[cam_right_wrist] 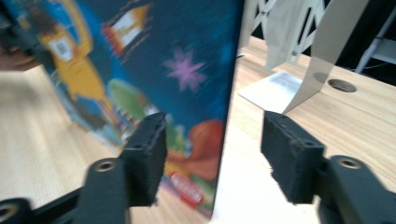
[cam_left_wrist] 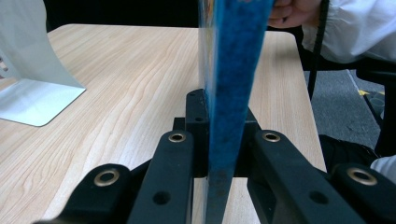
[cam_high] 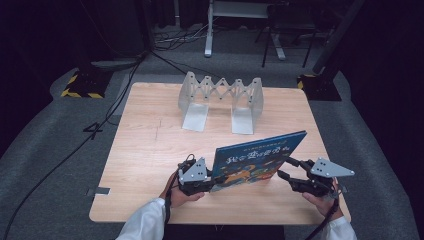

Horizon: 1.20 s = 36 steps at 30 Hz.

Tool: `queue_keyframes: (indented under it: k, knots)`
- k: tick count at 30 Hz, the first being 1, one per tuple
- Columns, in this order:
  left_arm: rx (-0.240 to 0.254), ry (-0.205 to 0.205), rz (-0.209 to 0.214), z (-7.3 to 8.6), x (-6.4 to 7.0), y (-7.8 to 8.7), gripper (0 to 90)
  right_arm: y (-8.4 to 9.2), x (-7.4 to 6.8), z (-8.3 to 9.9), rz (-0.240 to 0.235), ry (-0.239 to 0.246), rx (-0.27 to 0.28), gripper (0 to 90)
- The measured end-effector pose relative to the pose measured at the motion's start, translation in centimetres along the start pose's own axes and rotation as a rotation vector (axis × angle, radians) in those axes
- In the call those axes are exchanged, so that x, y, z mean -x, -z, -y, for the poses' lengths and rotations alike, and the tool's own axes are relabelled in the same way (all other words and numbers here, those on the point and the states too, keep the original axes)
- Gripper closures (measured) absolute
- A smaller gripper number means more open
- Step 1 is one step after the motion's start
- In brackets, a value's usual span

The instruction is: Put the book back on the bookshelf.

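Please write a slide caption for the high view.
Left gripper clamps an upright blue picture book; right gripper open beside it.

This looks like a lab or recording studio: a lone wooden desk (cam_high: 150, 145) stands on grey carpet (cam_high: 45, 145), ringed by black curtains, with cables (cam_high: 75, 145) trailing across the floor and stand bases edged in yellow-black hazard tape (cam_high: 80, 92).

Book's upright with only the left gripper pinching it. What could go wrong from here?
1. The left gripper clamps the picture book at one end only; the standing book may pivot or sag.
2. The right gripper is open around the book's other edge; closing off-centre might push the cover rather than pinch it.
3. The expandable bookend rack stands farther back; carrying the book there could knock it.
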<state>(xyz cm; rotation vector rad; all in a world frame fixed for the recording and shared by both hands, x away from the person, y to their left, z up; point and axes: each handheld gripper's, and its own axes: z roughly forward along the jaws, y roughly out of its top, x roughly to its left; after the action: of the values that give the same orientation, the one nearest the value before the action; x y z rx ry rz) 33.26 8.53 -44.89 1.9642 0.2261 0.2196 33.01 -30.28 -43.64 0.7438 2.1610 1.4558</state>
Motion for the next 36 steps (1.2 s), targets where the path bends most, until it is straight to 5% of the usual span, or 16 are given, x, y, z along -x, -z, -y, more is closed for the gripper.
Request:
queue_keyframes:
  k: [6,9,36]
  knots:
    - [0.018,0.029,-0.024,0.1,0.1,-0.2,82.7,-2.0,-0.5,-1.0,-0.013,0.011,-0.003,47.6]
    - [0.032,0.05,-0.039,0.2,0.1,-0.4,82.5,-2.7,-1.2,-1.3,0.047,0.042,-0.025,44.5]
    - [0.114,0.041,-0.076,-0.9,0.2,-1.5,77.3,-2.5,-0.7,-0.9,0.036,0.0,-0.004,46.7]
